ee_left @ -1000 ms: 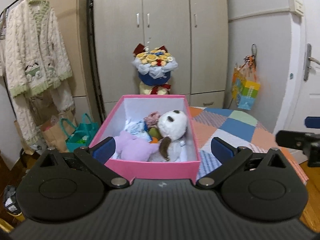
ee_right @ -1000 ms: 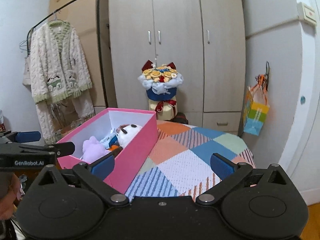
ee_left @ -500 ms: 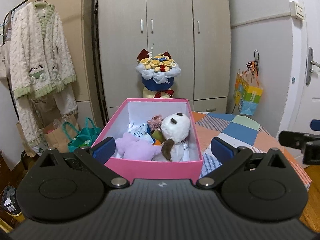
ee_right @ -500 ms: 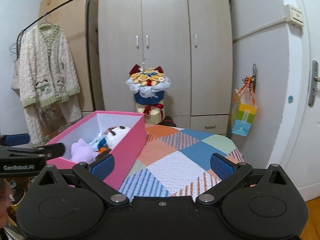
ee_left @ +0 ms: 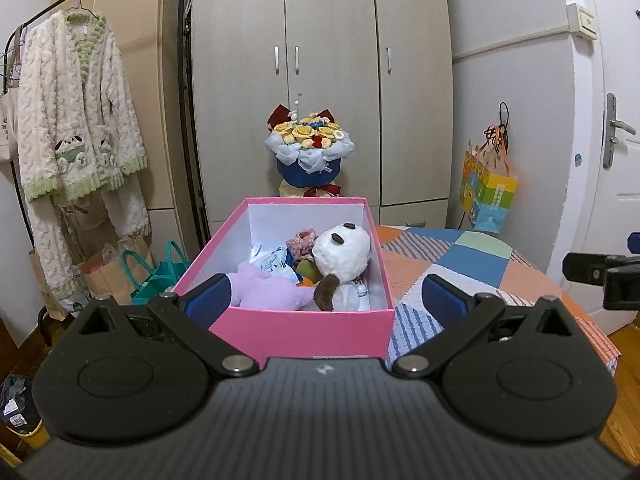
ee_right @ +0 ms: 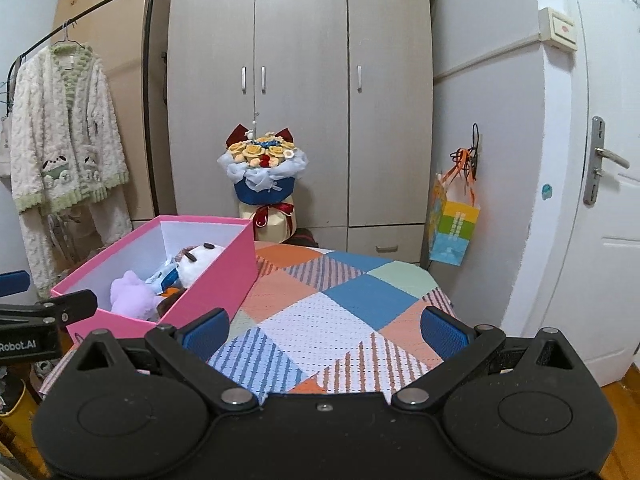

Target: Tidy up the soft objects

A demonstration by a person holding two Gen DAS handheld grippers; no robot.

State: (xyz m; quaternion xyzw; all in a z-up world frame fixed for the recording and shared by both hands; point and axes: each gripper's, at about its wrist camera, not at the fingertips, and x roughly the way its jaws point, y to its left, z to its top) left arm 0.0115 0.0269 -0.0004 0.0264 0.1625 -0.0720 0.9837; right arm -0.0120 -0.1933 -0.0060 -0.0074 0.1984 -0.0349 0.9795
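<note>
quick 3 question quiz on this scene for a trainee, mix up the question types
1. True or false: the left claw is shut on the purple plush.
2. Where does the white panda plush lie? A) on the patchwork cloth B) in the pink box C) on the clothes rack
3. Fill in: the flower bouquet stands in front of the ____.

Key
1. False: both the left claw and the right claw are open and hold nothing.
2. B
3. wardrobe
</note>
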